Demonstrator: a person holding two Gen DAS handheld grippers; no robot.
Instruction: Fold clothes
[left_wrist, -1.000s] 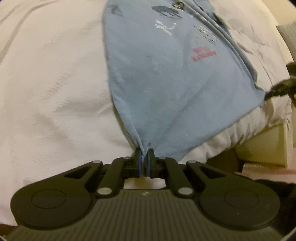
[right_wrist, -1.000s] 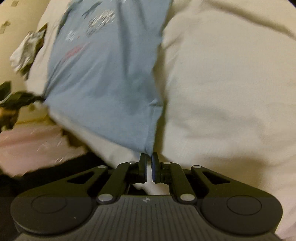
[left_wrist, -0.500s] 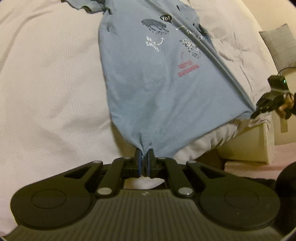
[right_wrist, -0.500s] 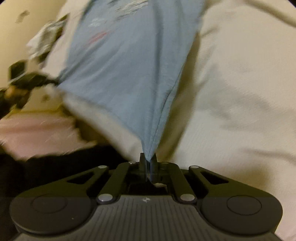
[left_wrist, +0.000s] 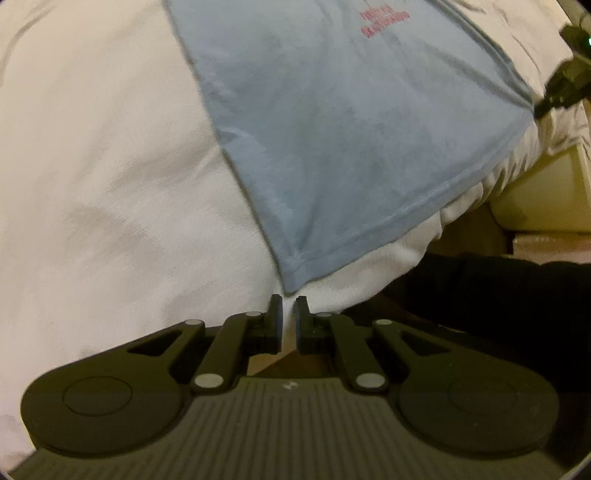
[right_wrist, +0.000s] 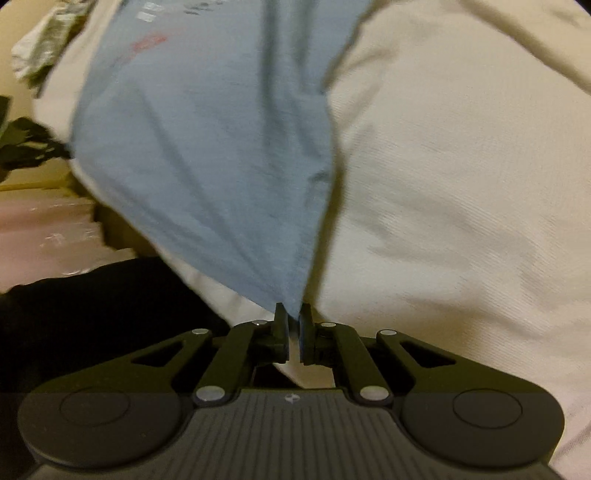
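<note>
A light blue T-shirt (left_wrist: 332, 129) with a red print lies on the white bedding (left_wrist: 110, 184), its hem towards me. My left gripper (left_wrist: 289, 306) hovers just short of the near hem corner, jaws a little apart with nothing between them. In that view my right gripper (left_wrist: 565, 85) reaches the far hem corner. In the right wrist view the T-shirt (right_wrist: 221, 147) tapers taut to a point between the fingertips of my right gripper (right_wrist: 294, 314). Its jaws are opening, with the corner still pinched at their tips. The left gripper (right_wrist: 29, 147) shows dark at the far corner.
The bed's edge (left_wrist: 461, 206) runs close behind the hem, with a cream bed frame (left_wrist: 535, 199) and pinkish floor (right_wrist: 44, 236) below. Dark clothing of a person (left_wrist: 498, 295) fills the lower side. A crumpled patterned cloth (right_wrist: 40, 55) lies at the top left.
My left gripper let go of the hem corner, which now lies on the bedding just ahead of its tips. The shirt has sunk closer to the bed. The right jaws have parted slightly.
</note>
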